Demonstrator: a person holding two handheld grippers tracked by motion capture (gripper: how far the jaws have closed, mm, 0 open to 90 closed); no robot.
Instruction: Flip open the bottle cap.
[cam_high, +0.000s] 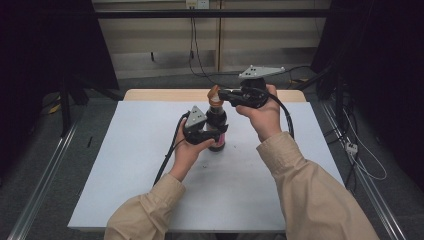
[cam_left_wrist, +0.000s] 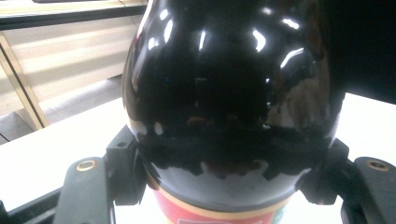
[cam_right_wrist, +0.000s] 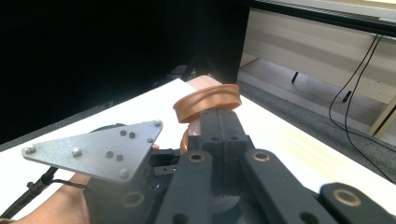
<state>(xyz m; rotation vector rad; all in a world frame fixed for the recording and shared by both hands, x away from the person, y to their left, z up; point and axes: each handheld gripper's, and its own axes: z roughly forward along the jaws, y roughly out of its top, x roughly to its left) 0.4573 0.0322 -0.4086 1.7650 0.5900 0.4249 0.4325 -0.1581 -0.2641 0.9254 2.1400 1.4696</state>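
Between the left gripper (cam_left_wrist: 224, 186) jaws, the dark bottle (cam_left_wrist: 229, 93) runs past the top edge, its neck unseen and its red label (cam_left_wrist: 210, 215) cut off below. Ahead of the right gripper (cam_right_wrist: 219, 122), its pressed-together jaws hide the lower part of the brown ring (cam_right_wrist: 208, 101).

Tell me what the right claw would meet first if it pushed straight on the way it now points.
Probably nothing new: the right claw is already shut on the orange ring handle above the dark bottle. Beyond the ring, the right gripper view shows white table, then dark backdrop; depth there is unclear.
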